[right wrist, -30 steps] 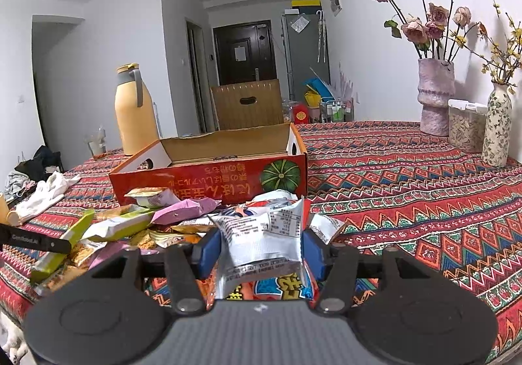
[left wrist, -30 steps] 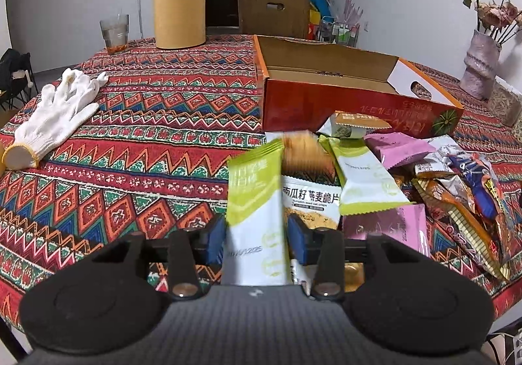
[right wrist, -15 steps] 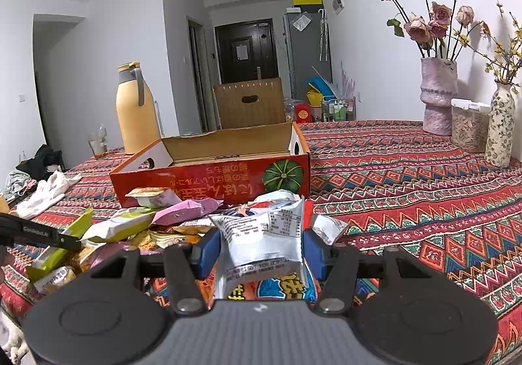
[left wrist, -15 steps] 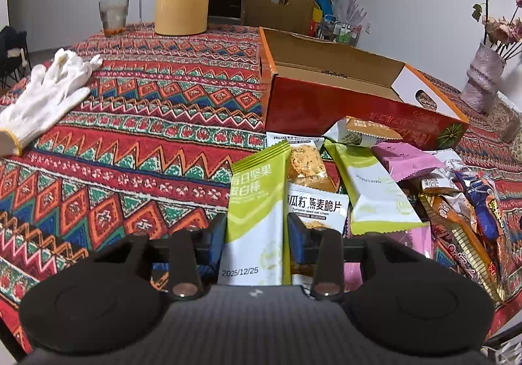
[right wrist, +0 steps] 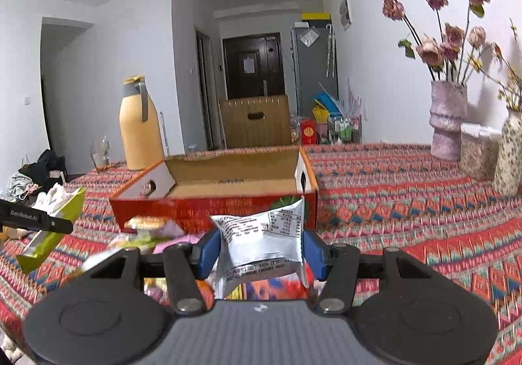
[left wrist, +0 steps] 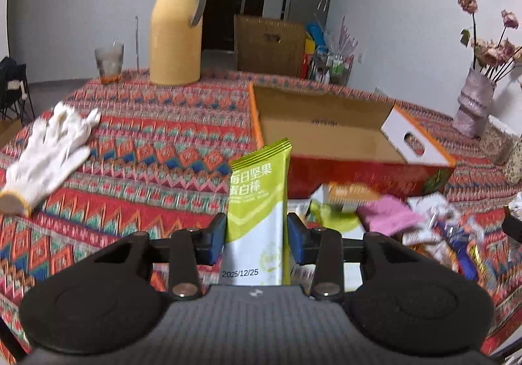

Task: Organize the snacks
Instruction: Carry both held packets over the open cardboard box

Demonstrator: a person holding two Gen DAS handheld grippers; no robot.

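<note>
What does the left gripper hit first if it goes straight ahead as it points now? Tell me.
Probably the red cardboard box. The left gripper, shut on the green protein bar, points at its near left corner; the bar's tip would likely meet the box wall first, though depth and height are unclear.

We hold the left gripper [left wrist: 256,239] level above the near part of the table, its two blue-padded fingers [left wrist: 216,242] closed against the sides of a green-and-white bar wrapper [left wrist: 257,211] that stands upright between them. We hold the right gripper [right wrist: 260,249] to the right of the left one, also raised and pointing toward the far side of the table. Its blue pads [right wrist: 312,252] are clamped on a crumpled white packet [right wrist: 266,239]. From the right wrist view, the left gripper [right wrist: 39,221] appears at the far left edge, with the bar tilted in its grasp.
</note>
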